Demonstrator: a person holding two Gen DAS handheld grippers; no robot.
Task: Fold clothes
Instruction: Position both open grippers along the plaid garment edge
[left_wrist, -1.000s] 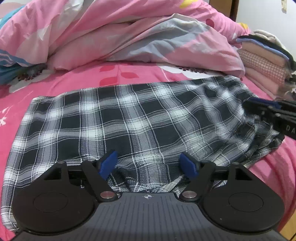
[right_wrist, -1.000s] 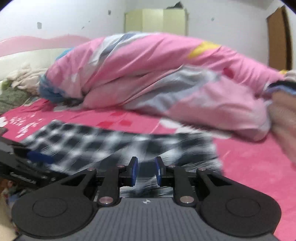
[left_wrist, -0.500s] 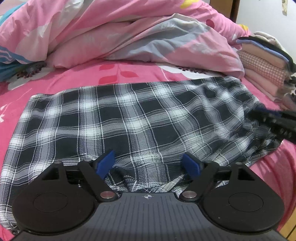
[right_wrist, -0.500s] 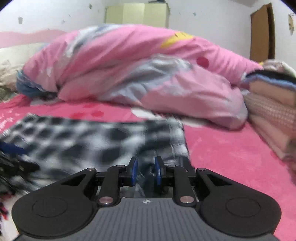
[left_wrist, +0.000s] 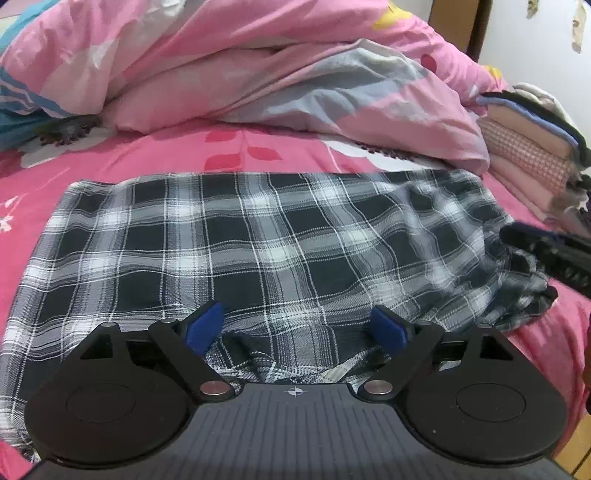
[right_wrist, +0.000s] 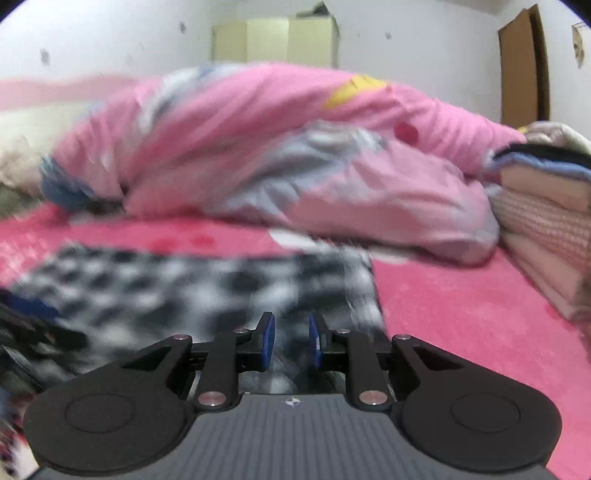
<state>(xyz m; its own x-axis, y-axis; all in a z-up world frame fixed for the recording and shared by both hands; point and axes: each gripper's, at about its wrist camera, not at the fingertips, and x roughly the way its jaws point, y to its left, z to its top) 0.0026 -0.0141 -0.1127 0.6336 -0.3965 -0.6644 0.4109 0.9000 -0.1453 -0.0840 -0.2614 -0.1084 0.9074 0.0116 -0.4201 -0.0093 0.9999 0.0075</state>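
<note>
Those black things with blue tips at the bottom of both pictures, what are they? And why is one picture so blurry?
They are grabbers, a bit like big tweezers. A person holds one in each hand, and each has a little camera looking out along its two fingers. So one picture comes from the left gripper and one from the right gripper.

Both look at a bed with a pink sheet. A black and white checked garment lies spread on it. Behind it is a heaped pink quilt, and to the right a stack of folded clothes.

The left gripper's jaws are opening, with the cloth's bunched near edge lying loose between them. The right gripper's jaws are close together with some of the checked cloth between them; the blur hides whether they pinch it. That picture is smeared, as happens when a camera moves.
</note>
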